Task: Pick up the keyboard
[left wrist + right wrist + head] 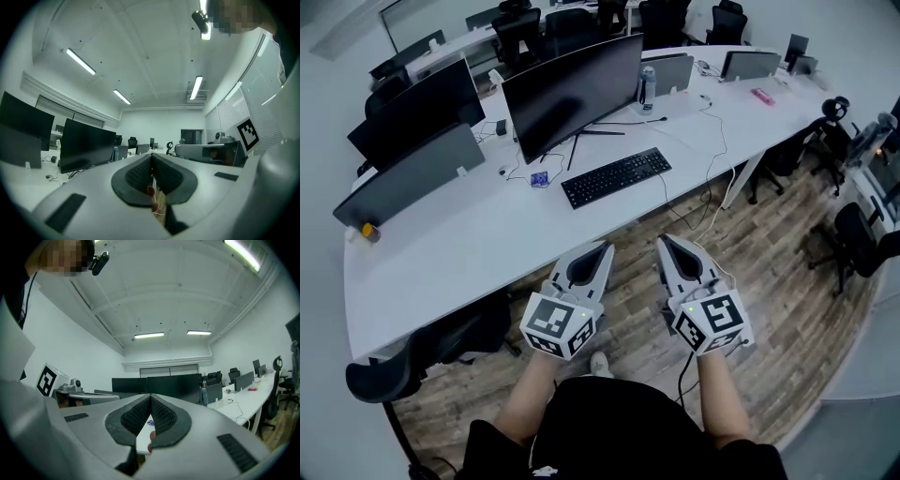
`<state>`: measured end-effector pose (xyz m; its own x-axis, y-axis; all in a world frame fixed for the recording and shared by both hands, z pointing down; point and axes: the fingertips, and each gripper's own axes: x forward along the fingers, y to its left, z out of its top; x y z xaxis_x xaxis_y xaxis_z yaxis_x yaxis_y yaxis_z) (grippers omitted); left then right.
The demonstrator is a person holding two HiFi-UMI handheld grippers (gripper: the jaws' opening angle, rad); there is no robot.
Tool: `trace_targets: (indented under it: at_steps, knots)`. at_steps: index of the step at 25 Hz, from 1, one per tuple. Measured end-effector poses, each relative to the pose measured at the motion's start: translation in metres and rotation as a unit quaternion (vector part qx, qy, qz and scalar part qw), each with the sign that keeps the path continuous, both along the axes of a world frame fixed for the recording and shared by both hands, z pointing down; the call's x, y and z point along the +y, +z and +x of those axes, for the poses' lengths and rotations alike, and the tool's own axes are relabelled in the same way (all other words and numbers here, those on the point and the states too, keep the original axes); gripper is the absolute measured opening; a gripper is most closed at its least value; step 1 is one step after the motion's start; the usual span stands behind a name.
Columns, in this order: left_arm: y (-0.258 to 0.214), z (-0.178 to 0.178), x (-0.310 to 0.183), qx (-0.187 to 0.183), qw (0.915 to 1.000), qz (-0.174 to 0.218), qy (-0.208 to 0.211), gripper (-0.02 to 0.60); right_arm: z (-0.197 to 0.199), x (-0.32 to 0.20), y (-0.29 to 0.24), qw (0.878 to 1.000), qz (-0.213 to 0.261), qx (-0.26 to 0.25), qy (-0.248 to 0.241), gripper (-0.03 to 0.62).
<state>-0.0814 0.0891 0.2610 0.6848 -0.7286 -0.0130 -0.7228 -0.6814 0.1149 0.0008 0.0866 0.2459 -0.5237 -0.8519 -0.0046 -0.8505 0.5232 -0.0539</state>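
Note:
A black keyboard [616, 176] lies on the long white desk [478, 246], in front of a wide dark monitor [574, 92]. My left gripper [606, 249] and right gripper [666, 242] hover side by side over the wooden floor, short of the desk's near edge, both pointing level toward the keyboard. Each has its jaws shut with nothing between them. In the left gripper view the left gripper [151, 156] shows closed black pads; the right gripper [150, 396] looks the same in the right gripper view. The keyboard is hidden in both gripper views.
More monitors [417, 105] stand along the desk's left part, with a grey screen [412, 174] beside them. A water bottle [647, 88] and cables [712, 155] lie behind and right of the keyboard. Office chairs [853, 246] stand at right and one chair [389, 370] at near left.

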Motion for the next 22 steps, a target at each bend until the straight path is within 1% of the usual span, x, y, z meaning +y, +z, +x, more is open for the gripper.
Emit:
trace_targets:
  at_steps: [5, 9, 16, 22]
  knots:
    - [0.001, -0.013, -0.025, 0.02, 0.9997, -0.006, 0.007, 0.005, -0.009, -0.027, 0.003, 1.0, -0.006, 0.002, 0.01, 0.005]
    - [0.002, -0.024, -0.04, 0.011, 0.9999, -0.001, 0.006, 0.005, -0.021, -0.041, 0.007, 1.0, -0.012, 0.008, 0.011, 0.005]
    - [0.001, -0.036, -0.058, 0.017, 0.9998, 0.0, 0.014, 0.005, -0.034, -0.06, 0.007, 1.0, -0.013, 0.013, 0.017, 0.005]
    - [0.002, -0.032, -0.076, 0.015, 0.9996, 0.002, 0.024, 0.005, -0.031, -0.078, 0.01, 1.0, -0.013, 0.017, 0.024, 0.005]
